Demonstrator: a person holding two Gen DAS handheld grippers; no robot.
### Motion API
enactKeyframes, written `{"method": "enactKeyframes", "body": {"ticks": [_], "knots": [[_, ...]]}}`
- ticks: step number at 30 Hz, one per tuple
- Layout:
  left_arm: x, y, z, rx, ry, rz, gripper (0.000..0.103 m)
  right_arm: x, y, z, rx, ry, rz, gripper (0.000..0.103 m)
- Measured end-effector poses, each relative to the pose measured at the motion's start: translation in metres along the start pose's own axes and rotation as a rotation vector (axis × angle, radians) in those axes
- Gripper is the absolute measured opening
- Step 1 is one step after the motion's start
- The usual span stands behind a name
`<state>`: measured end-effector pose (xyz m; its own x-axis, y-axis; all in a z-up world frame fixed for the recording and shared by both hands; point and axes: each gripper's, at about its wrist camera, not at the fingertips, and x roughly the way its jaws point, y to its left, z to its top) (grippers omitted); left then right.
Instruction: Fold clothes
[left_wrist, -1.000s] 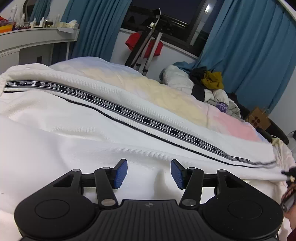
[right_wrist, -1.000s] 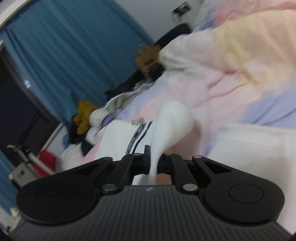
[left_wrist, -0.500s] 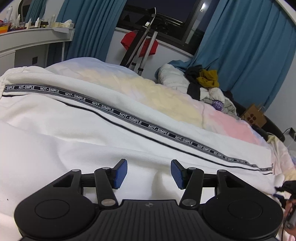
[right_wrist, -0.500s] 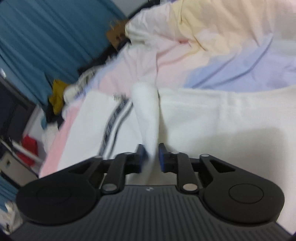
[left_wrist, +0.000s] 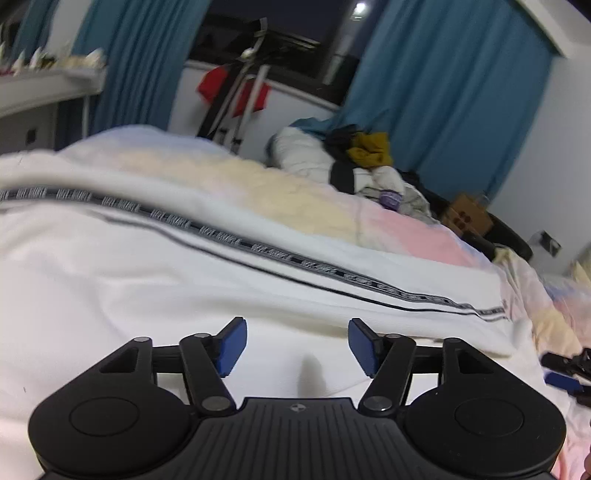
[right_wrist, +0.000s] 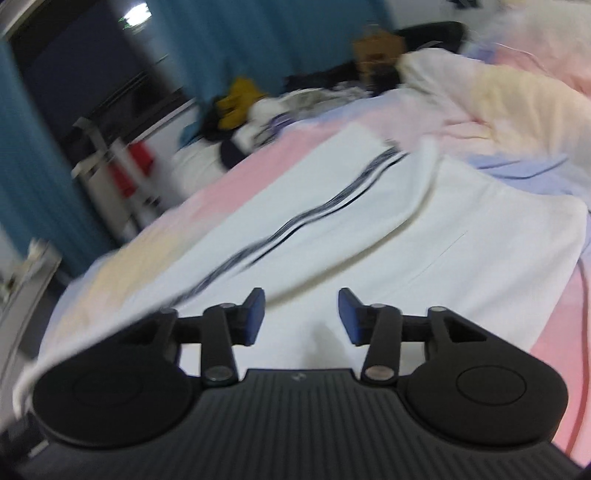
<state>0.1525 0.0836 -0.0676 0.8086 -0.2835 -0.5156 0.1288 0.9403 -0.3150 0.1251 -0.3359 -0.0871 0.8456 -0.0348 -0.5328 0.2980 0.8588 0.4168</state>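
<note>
A white garment (left_wrist: 155, 280) with a black lettered stripe (left_wrist: 221, 236) lies spread across the bed. My left gripper (left_wrist: 294, 345) hovers open just over its near part, nothing between the blue pads. In the right wrist view the same white garment (right_wrist: 424, 240) shows one long part folded over the body, the stripe (right_wrist: 295, 225) running away diagonally. My right gripper (right_wrist: 301, 320) is open above the cloth and holds nothing. The right gripper's tip (left_wrist: 565, 369) peeks in at the right edge of the left wrist view.
The bed has a pastel pink, yellow and lilac cover (left_wrist: 406, 229). A heap of clothes (left_wrist: 369, 162) sits at the far end by blue curtains (left_wrist: 443, 92). A cardboard box (left_wrist: 469, 218), a stand with red cloth (left_wrist: 236, 92) and a white shelf (left_wrist: 44, 85) surround the bed.
My right gripper has let go of the white fabric fold it held and opened wide; the fold now lies flat on the garment. The left gripper stayed open, shifting slightly.
</note>
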Motion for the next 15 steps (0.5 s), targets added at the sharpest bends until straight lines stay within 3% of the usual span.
{"method": "enactKeyframes", "body": {"ticks": [3,7,10,15], "knots": [[0.022,0.002,0.021,0.098,0.039,-0.019,0.071,-0.001,0.018,-0.007,-0.075,0.002,0.076,0.050],[0.051,0.006,0.048,0.229,0.092,-0.044,0.082,0.007,0.017,-0.008,-0.077,0.015,0.135,0.077],[0.073,0.008,0.069,0.327,0.132,-0.062,0.087,0.015,0.012,-0.010,-0.045,0.051,0.152,0.077],[0.110,0.012,0.104,0.491,0.198,-0.094,0.088,0.033,0.012,-0.011,-0.026,0.094,0.172,0.077]]}}
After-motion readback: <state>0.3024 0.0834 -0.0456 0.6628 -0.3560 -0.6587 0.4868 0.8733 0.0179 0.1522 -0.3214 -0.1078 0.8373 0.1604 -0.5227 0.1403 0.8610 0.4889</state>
